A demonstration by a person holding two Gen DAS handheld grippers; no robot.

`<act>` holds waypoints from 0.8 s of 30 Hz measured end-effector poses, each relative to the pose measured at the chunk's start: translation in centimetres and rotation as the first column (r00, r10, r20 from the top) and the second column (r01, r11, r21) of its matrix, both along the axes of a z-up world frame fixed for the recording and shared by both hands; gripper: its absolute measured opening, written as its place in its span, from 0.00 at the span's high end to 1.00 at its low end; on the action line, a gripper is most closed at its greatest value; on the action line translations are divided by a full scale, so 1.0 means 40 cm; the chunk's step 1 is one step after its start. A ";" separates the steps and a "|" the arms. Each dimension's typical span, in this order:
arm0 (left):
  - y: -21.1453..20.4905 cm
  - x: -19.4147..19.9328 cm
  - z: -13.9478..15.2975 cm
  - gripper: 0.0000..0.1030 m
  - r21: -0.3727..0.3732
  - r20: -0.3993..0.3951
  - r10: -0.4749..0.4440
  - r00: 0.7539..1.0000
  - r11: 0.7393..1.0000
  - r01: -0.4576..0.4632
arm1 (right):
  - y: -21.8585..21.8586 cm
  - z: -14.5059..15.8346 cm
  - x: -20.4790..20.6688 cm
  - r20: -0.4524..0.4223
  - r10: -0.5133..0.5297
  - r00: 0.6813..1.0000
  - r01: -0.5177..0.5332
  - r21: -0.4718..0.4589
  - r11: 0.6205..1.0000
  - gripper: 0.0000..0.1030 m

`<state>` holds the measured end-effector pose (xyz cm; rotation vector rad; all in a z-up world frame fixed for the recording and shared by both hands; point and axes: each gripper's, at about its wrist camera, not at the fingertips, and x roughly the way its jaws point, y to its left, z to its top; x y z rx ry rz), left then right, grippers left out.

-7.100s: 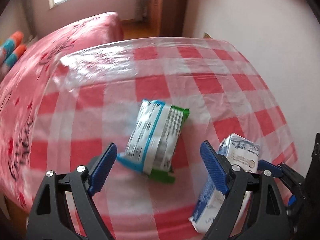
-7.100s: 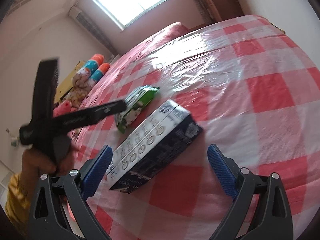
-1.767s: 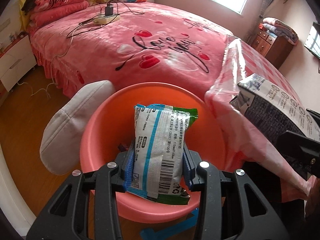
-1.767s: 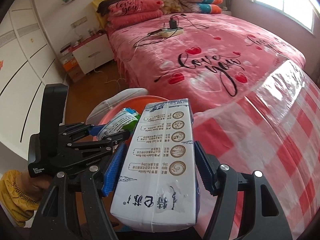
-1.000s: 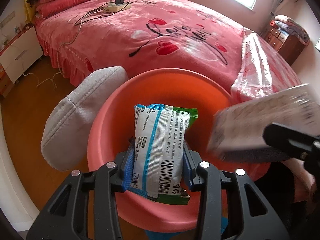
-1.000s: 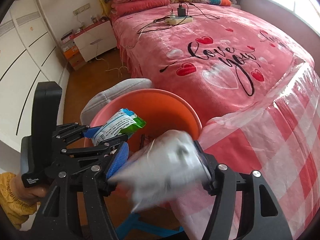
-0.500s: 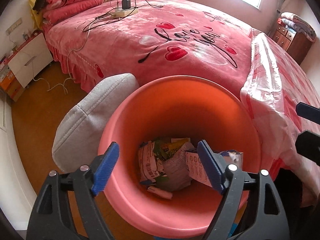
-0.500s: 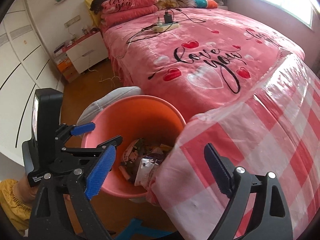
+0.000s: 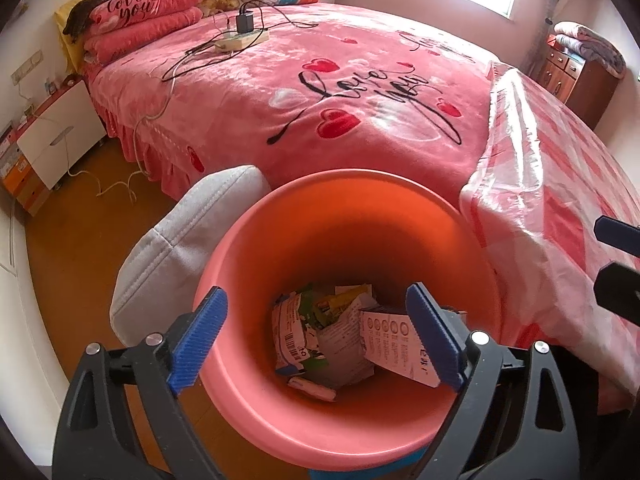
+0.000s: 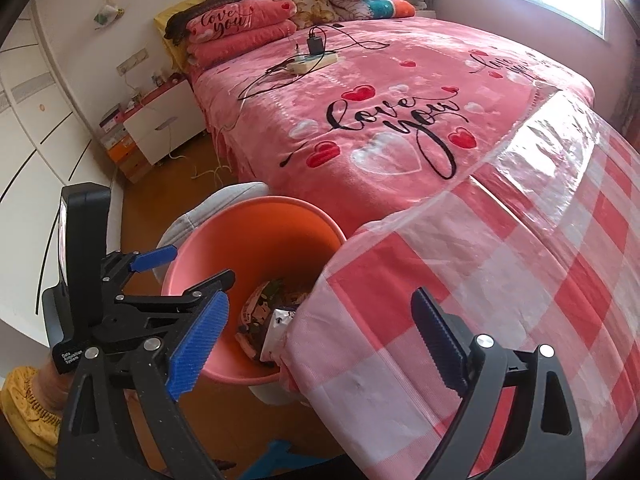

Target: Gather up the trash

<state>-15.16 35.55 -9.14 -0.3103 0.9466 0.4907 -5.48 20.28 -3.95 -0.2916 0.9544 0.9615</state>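
Left gripper [image 9: 314, 334] is opening with nothing between its blue ribbed pads over the salmon-pink plastic bucket [image 9: 348, 200], right gripper [image 10: 316, 338] likewise spreading empty above the checked plastic tablecloth [image 10: 520, 280], crumpled wrappers and carton [image 9: 340, 332] lying at the bucket's bottom, so lift both straight clear of the rim before swinging back.

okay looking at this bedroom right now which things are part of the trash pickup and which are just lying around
Part of the job:
- orange bin
- green and white wrapper inside it
- white carton inside it
- left gripper, jaws opening, nothing between them
- right gripper, jaws opening, nothing between them

Just lying about:
- power strip on the bed
- grey cushion beside the bin
- stacked pillows
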 end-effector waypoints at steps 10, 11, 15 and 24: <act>-0.044 0.003 0.044 0.08 0.044 0.029 -0.032 0.999 0.999 0.031 | -0.063 0.014 0.003 -0.003 -0.031 1.000 0.031 0.031 0.999 0.11; -0.049 0.004 0.048 0.08 0.049 0.030 -0.037 0.999 0.998 0.035 | -0.071 0.015 0.003 -0.001 -0.037 0.999 0.037 0.034 0.999 0.08; -0.075 0.007 0.068 0.08 0.068 0.050 -0.064 0.997 0.996 0.061 | -0.095 0.023 0.005 0.002 -0.047 0.999 0.047 0.053 0.997 0.08; -0.131 0.022 0.108 0.07 0.119 0.087 -0.104 0.991 0.989 0.094 | -0.155 0.030 0.004 0.028 -0.090 0.996 0.088 0.069 0.994 0.08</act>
